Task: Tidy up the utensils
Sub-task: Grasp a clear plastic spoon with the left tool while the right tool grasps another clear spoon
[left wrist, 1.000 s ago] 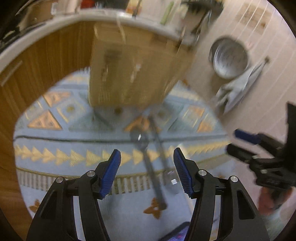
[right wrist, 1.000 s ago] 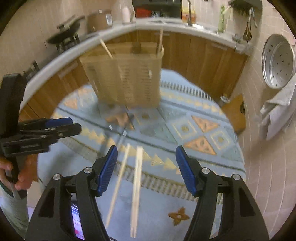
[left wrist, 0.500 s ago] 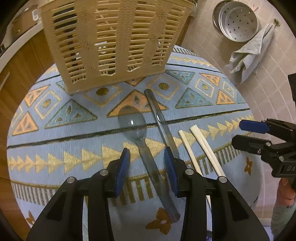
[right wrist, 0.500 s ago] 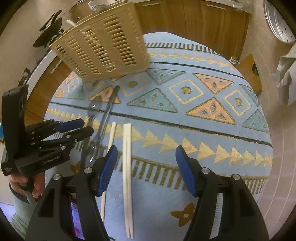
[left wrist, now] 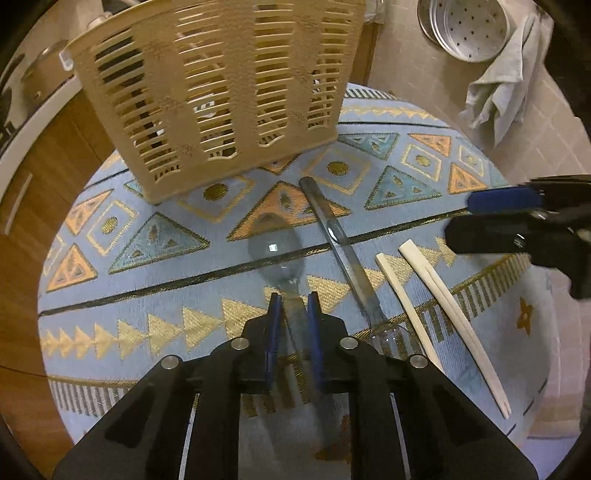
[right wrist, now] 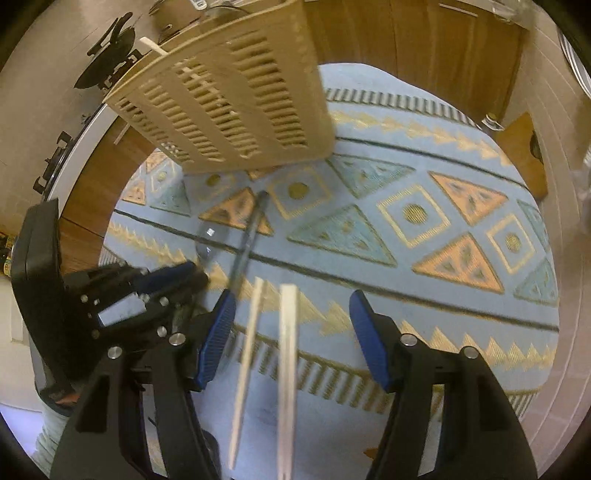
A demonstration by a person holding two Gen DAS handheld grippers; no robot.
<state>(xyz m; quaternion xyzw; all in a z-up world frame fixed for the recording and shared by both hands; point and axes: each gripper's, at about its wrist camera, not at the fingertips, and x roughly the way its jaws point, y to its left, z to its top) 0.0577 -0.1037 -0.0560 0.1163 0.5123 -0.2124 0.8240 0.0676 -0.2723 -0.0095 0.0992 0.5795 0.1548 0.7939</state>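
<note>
A clear plastic spoon (left wrist: 275,251) lies on the patterned blue tablecloth (left wrist: 155,295). My left gripper (left wrist: 293,299) straddles its handle; its jaws are closing and the blue pads touch the handle on both sides. Right of it lie a clear fork (left wrist: 334,236) and two pale chopsticks (left wrist: 402,291). My right gripper (right wrist: 291,299) hovers low over the chopsticks (right wrist: 288,350). Its jaws are closing, with both sticks between them and untouched. A beige slotted basket (left wrist: 221,85) stands behind the utensils, with chopsticks inside. The left gripper (right wrist: 184,275) also shows in the right wrist view.
The round table's edge curves close behind both grippers. Wooden cabinets (right wrist: 424,51) and a counter stand beyond the basket. A perforated metal tray (left wrist: 465,26) and a grey cloth (left wrist: 502,96) hang on the tiled wall at right.
Both grippers have come down toward the table. The left jaws have narrowed onto the spoon's handle. The right gripper has shifted over the two chopsticks.
</note>
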